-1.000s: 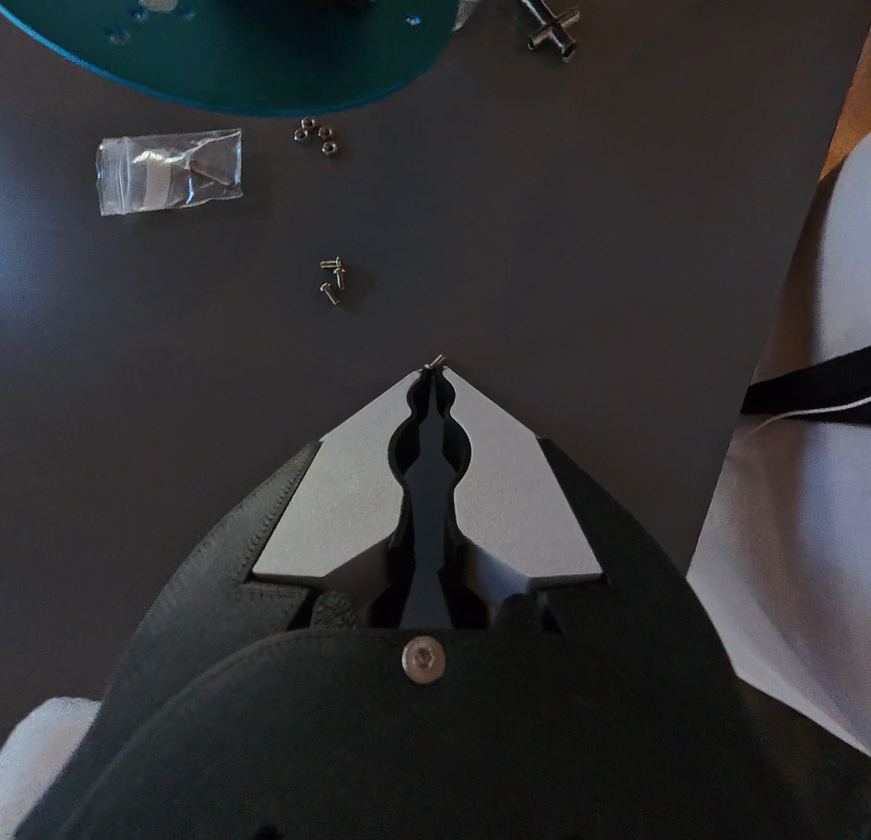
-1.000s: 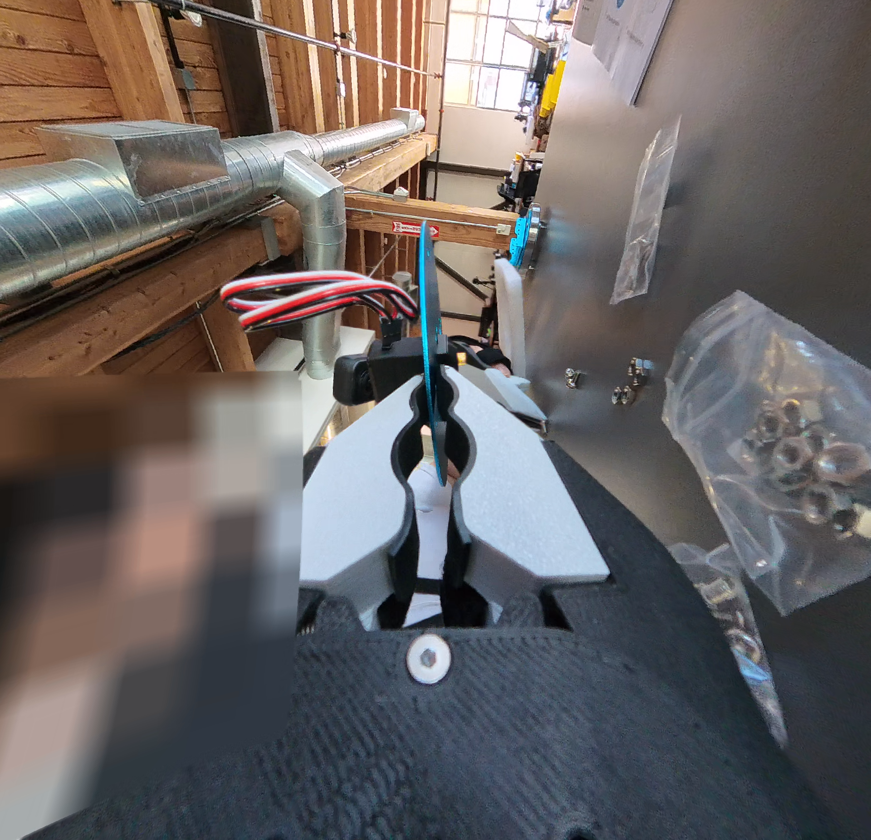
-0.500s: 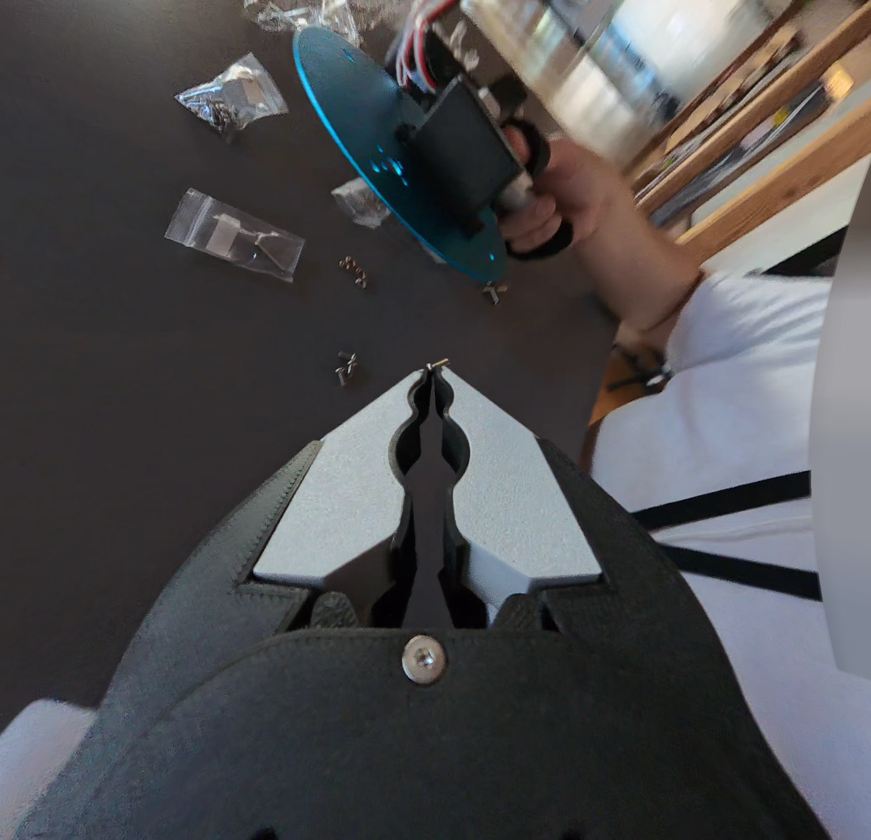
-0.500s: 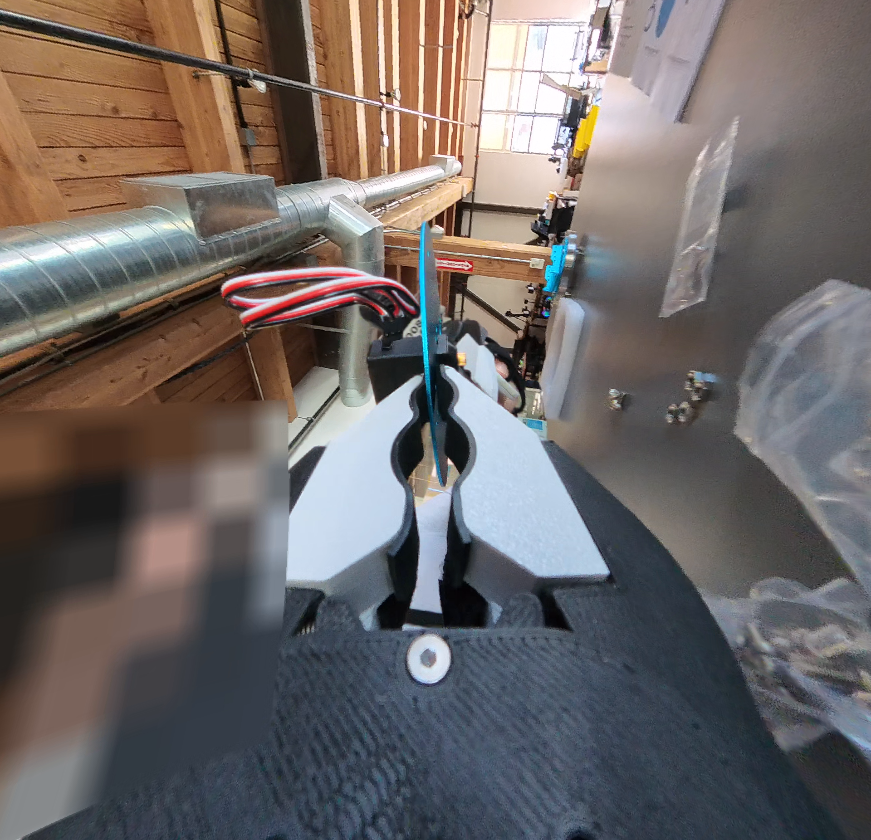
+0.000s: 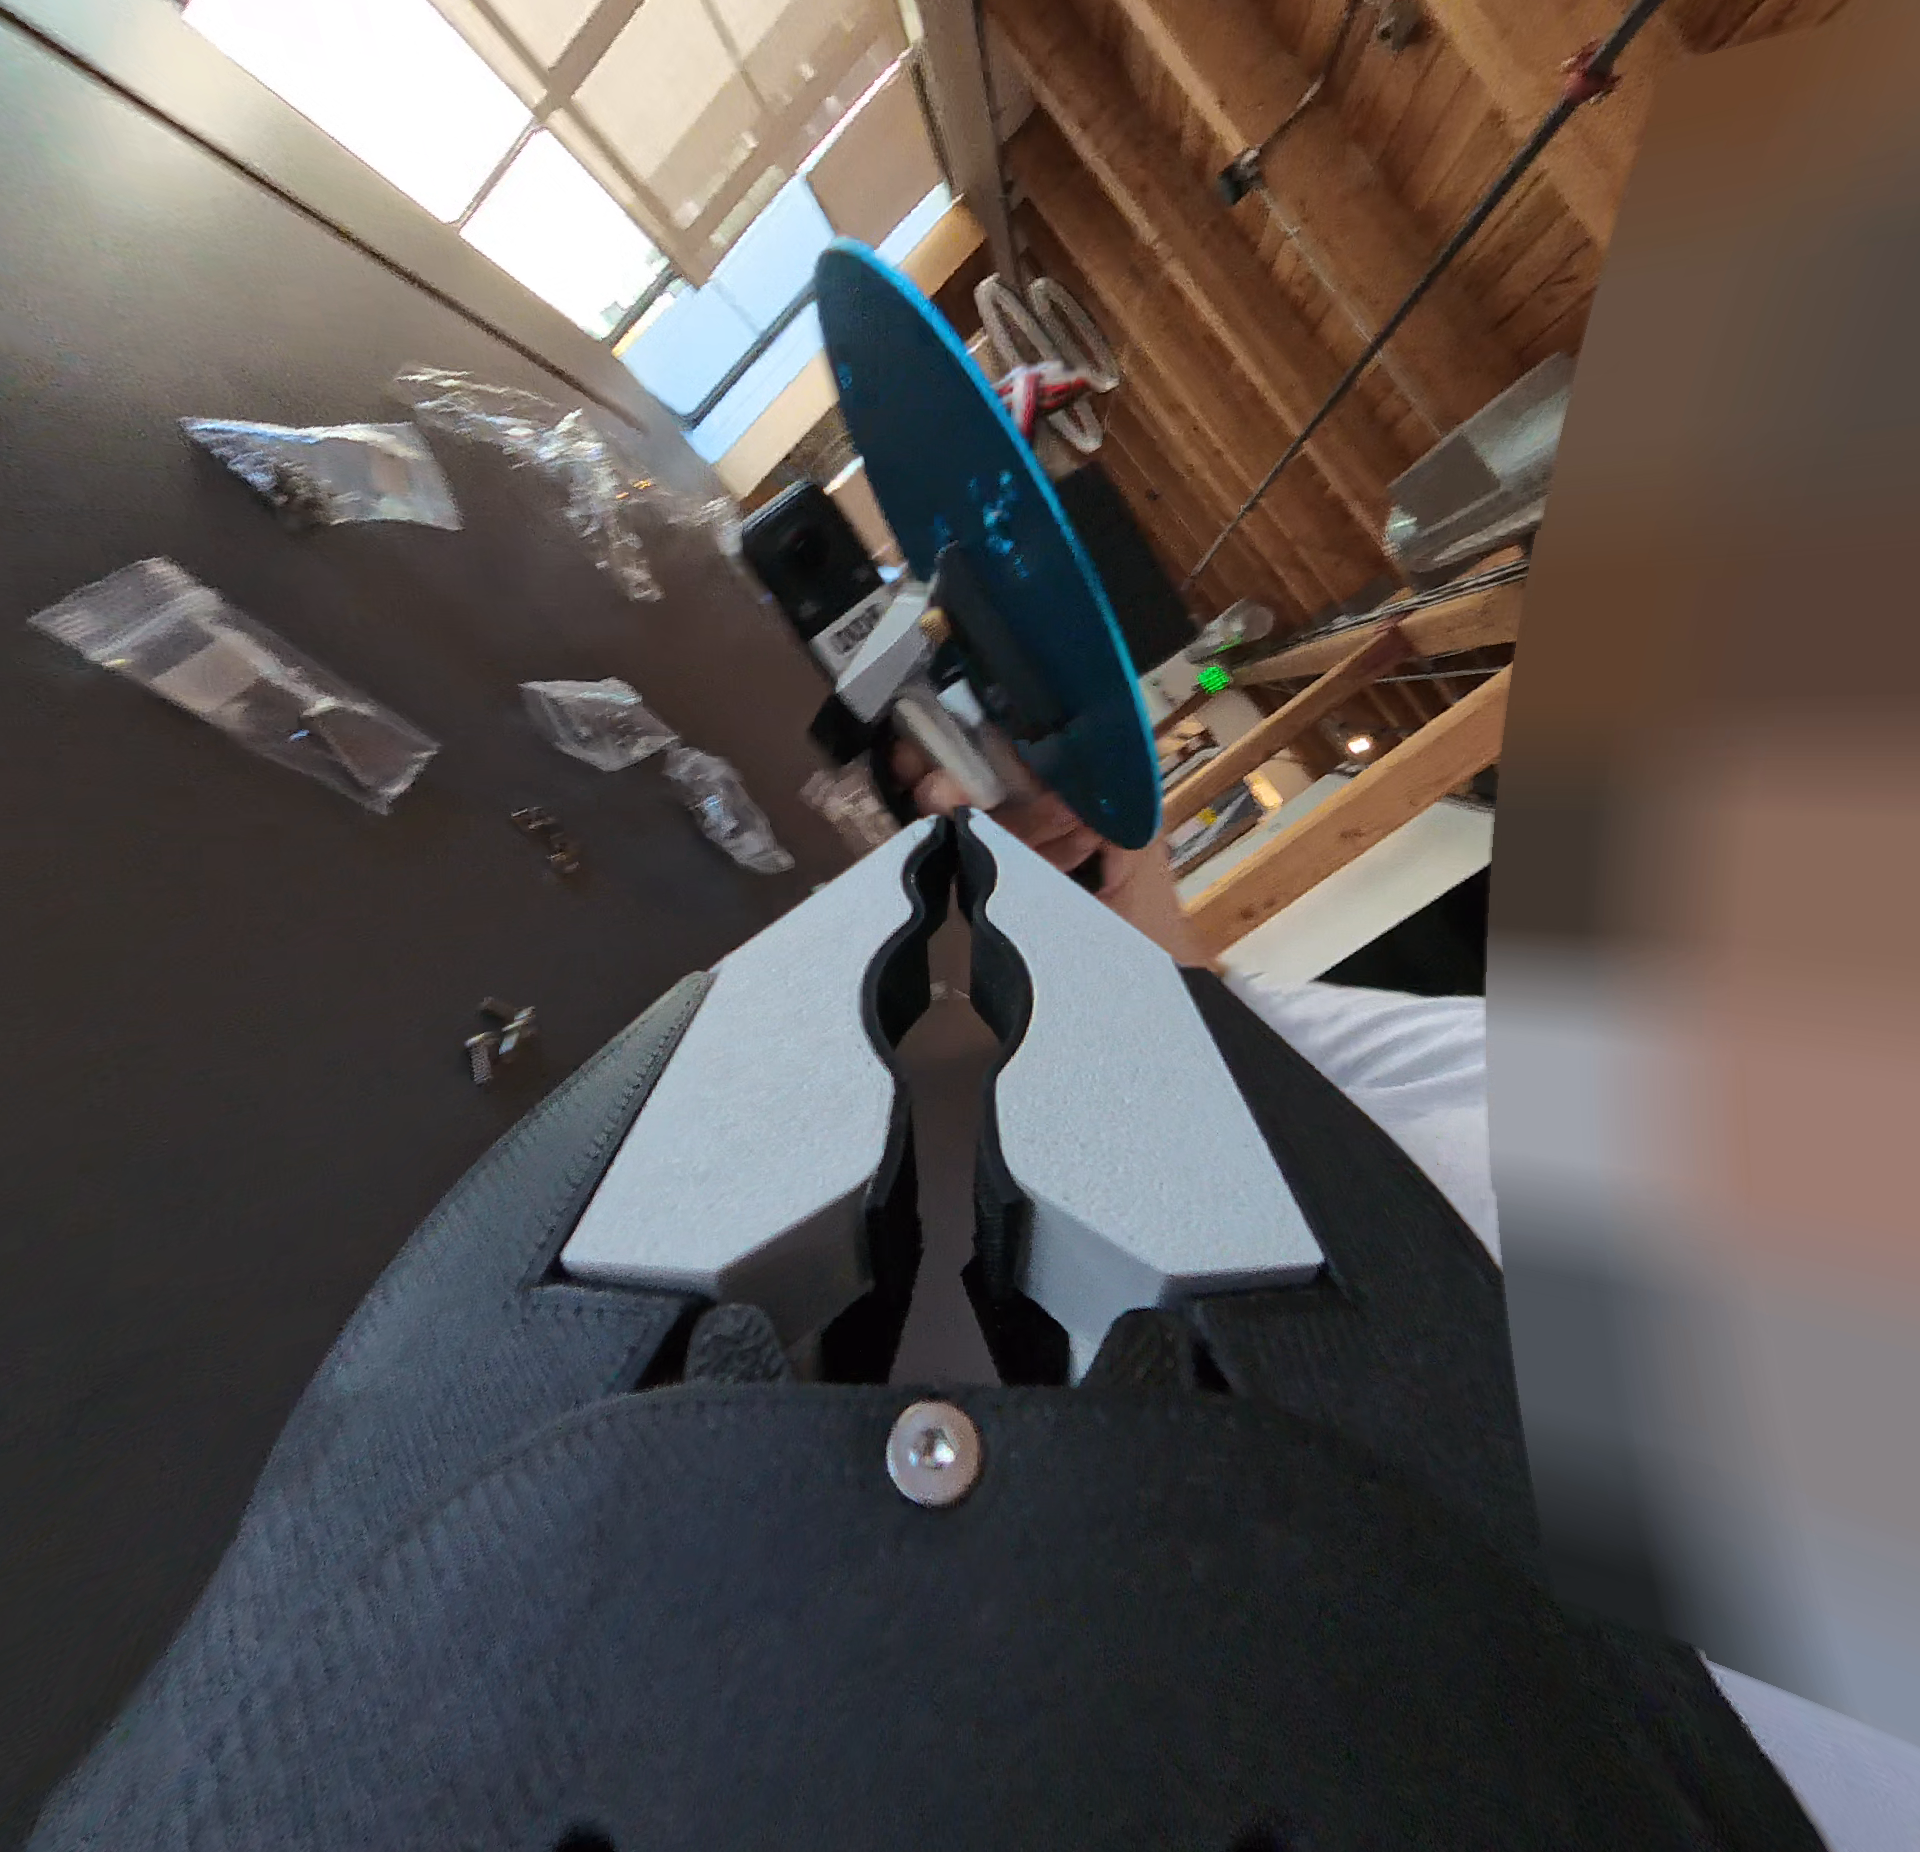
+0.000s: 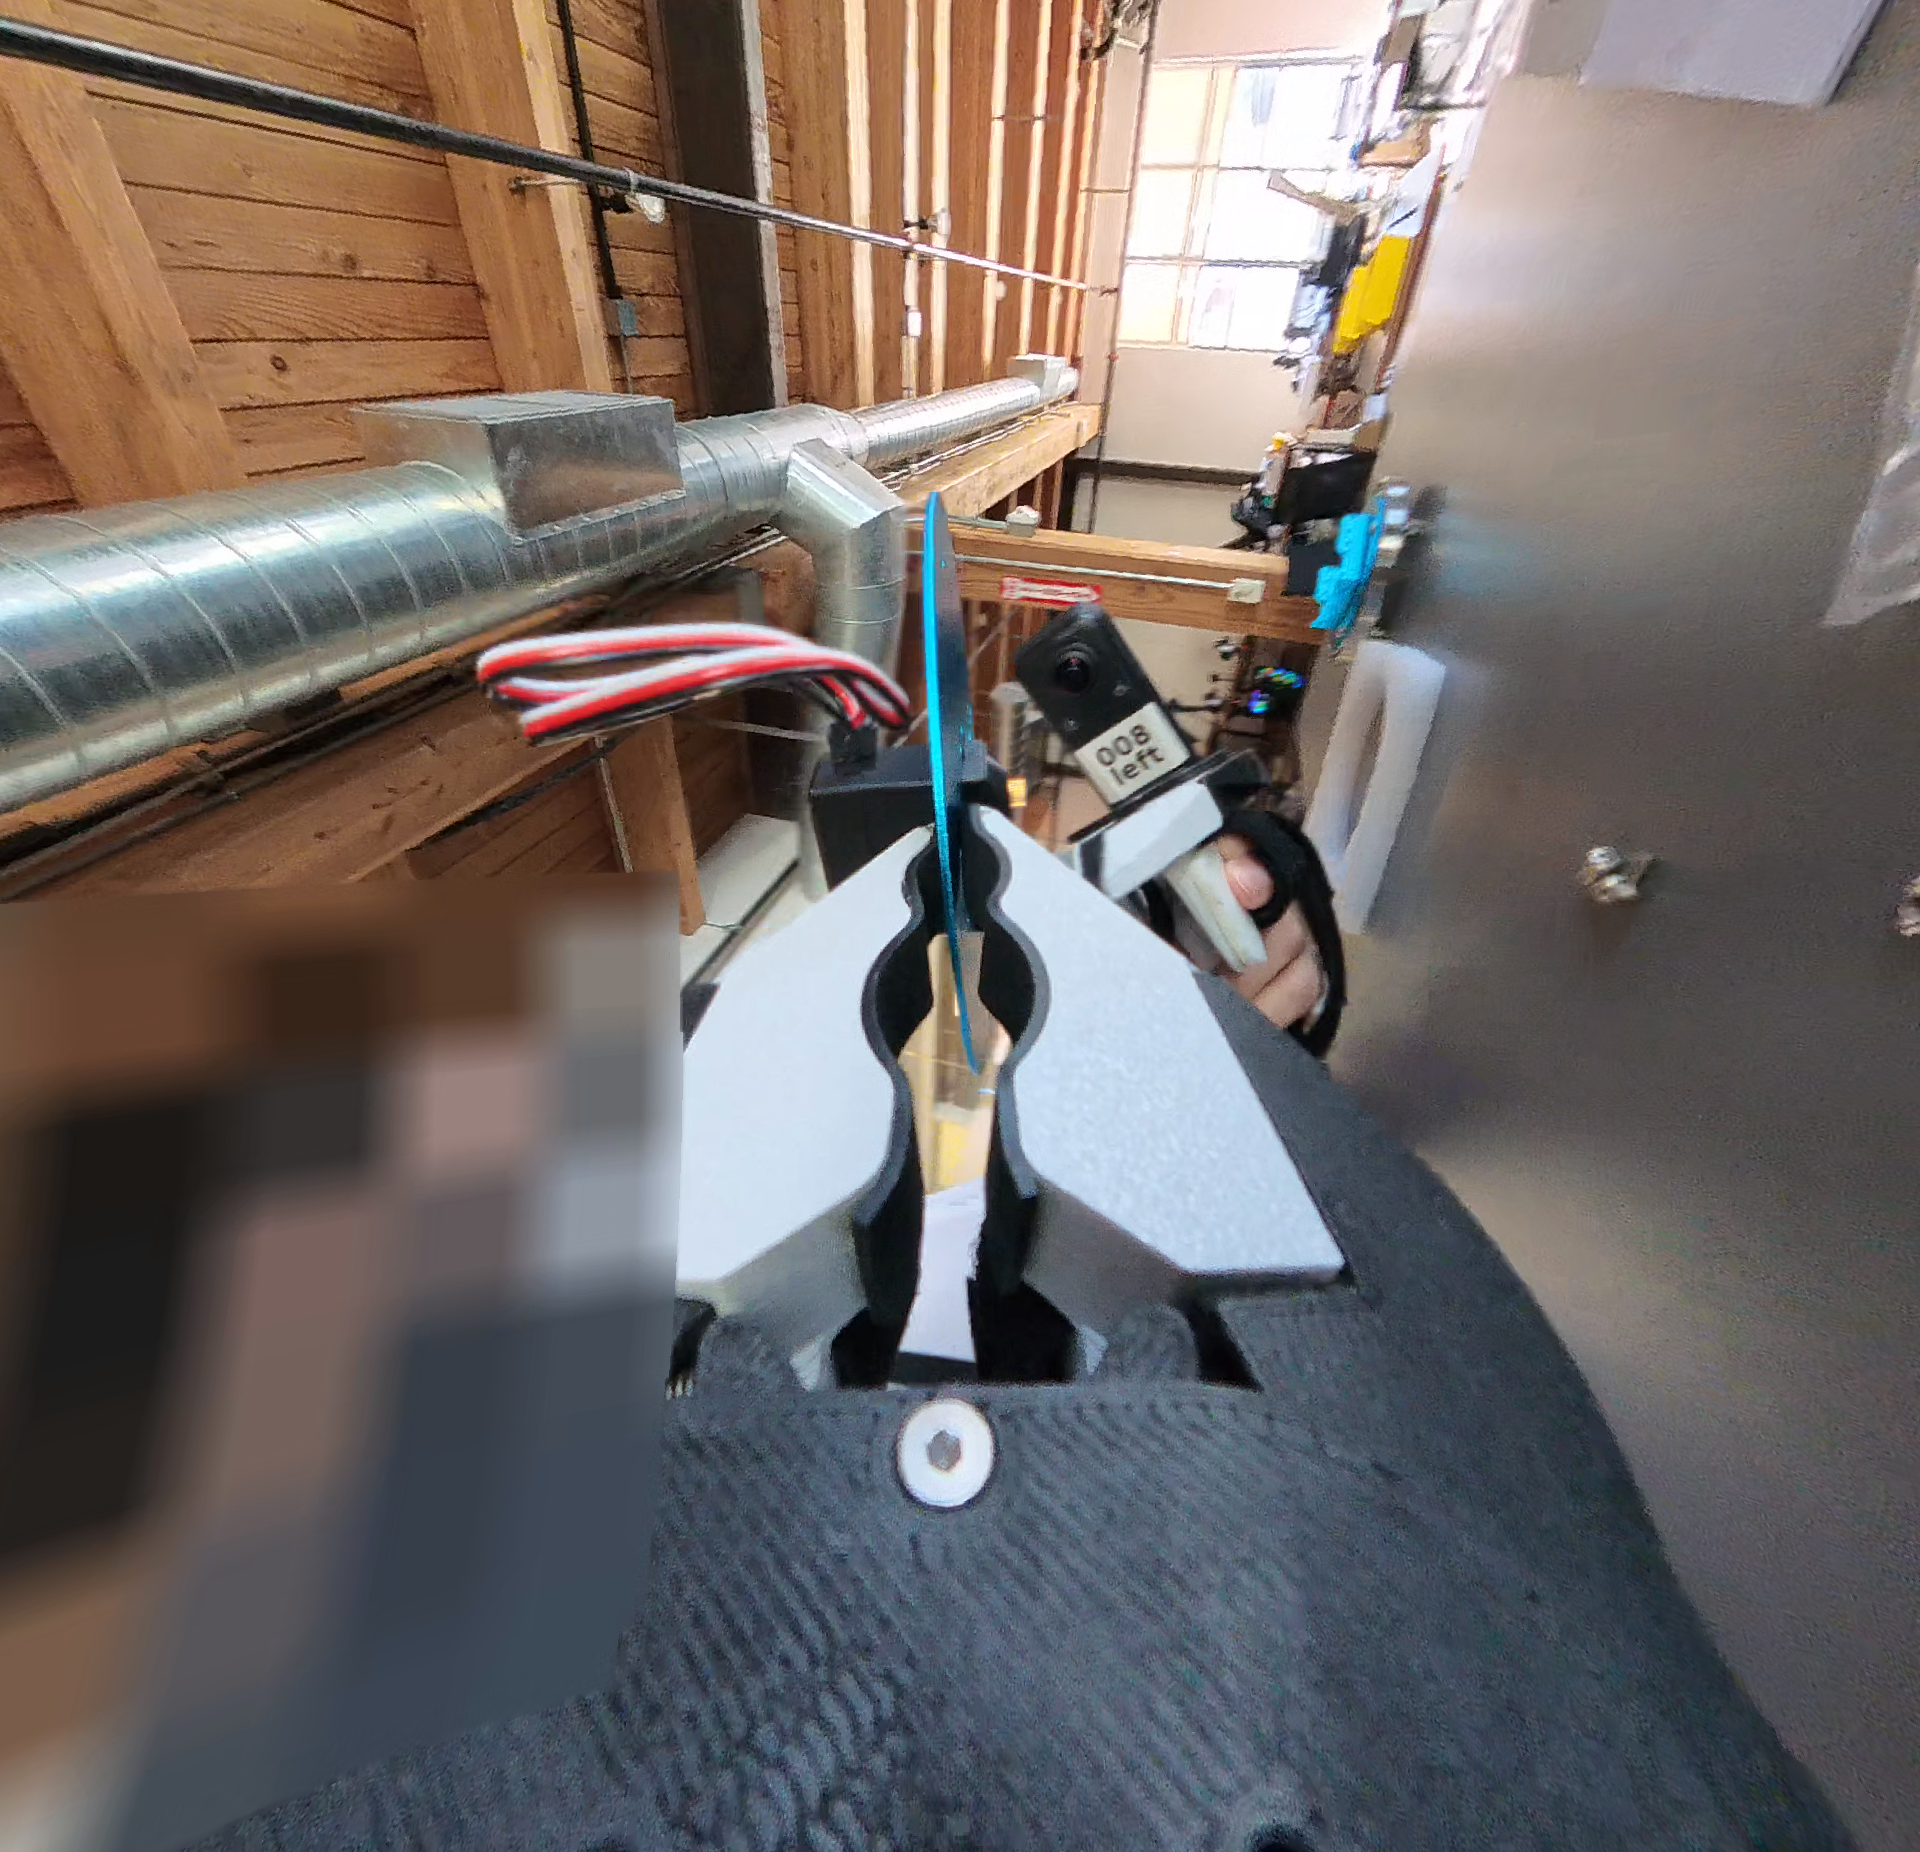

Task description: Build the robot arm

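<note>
My right gripper (image 6: 956, 841) is shut on the edge of a thin blue disc (image 6: 943, 659), held edge-on and upright in the air. A black servo block (image 6: 868, 805) with red, white and black wires (image 6: 686, 680) sits on the disc's left face. In the left wrist view the disc (image 5: 935, 472) stands just beyond my left gripper (image 5: 954, 820), with the right gripper (image 5: 899, 664) gripping it. My left gripper is shut at the tips, where a tiny screw was pinched a moment ago; it barely shows here. It also appears in the right wrist view (image 6: 1132, 852), close to the disc.
The dark table (image 5: 208, 1023) fills the left of the left wrist view, with several clear parts bags (image 5: 229, 680), loose screws (image 5: 499, 1039) and nuts (image 5: 551, 836). In the right wrist view the table (image 6: 1662, 1075) carries nuts (image 6: 1610, 872) and a white foam block (image 6: 1382, 763). Spacing between my two grippers at the tips: around 6 cm.
My left gripper, still shut, has risen from over the table and swung up to face the blue disc. My right gripper keeps its hold on the disc and has drifted away from the bags.
</note>
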